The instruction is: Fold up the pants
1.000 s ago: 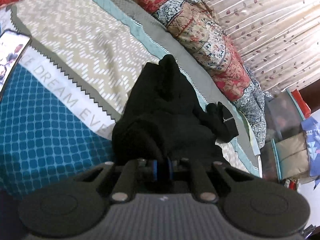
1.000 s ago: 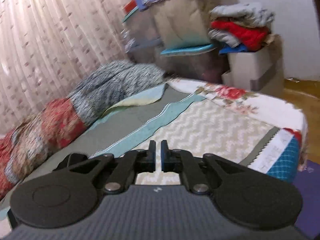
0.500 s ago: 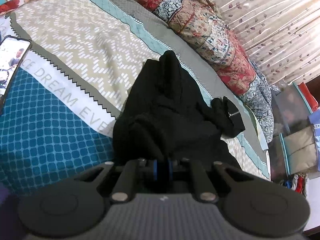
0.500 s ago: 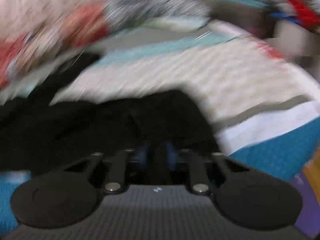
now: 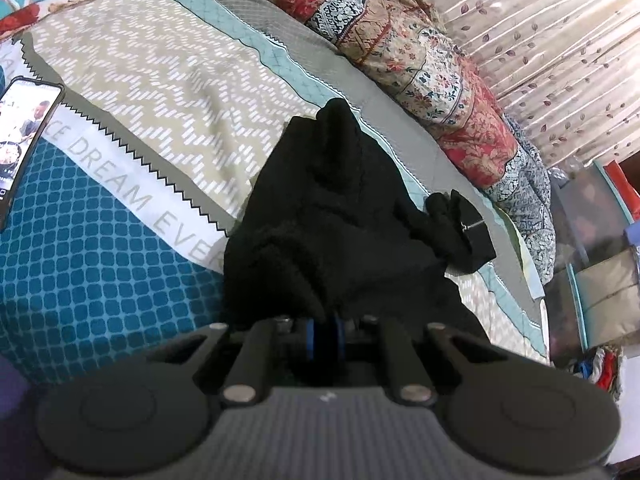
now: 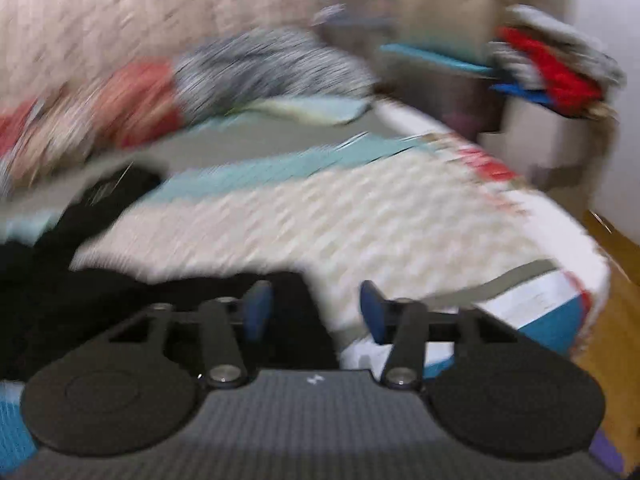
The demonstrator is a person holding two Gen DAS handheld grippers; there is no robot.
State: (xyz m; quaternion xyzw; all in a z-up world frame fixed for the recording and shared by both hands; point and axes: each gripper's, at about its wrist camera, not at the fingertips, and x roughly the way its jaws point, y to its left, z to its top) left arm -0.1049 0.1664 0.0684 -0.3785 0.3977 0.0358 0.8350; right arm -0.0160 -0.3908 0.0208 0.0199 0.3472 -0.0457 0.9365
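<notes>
Black pants (image 5: 340, 216) heaped in a crumpled pile on the bed (image 5: 168, 80), across the patterned bedspread, one end reaching toward the quilt (image 5: 424, 60) along the curtain (image 5: 560, 40). Left hand-held gripper (image 5: 325, 338) clamped tight on the near edge of the pants, blue pads pressed together over the cloth. Right hand-held gripper (image 6: 316, 312) opening, fingers (image 6: 258, 308) about half apart, black cloth just behind and below the left finger, none pinched between the pads; view blurred. Phone (image 5: 24, 136) lying screen-up on the bed, well apart from the pants.
</notes>
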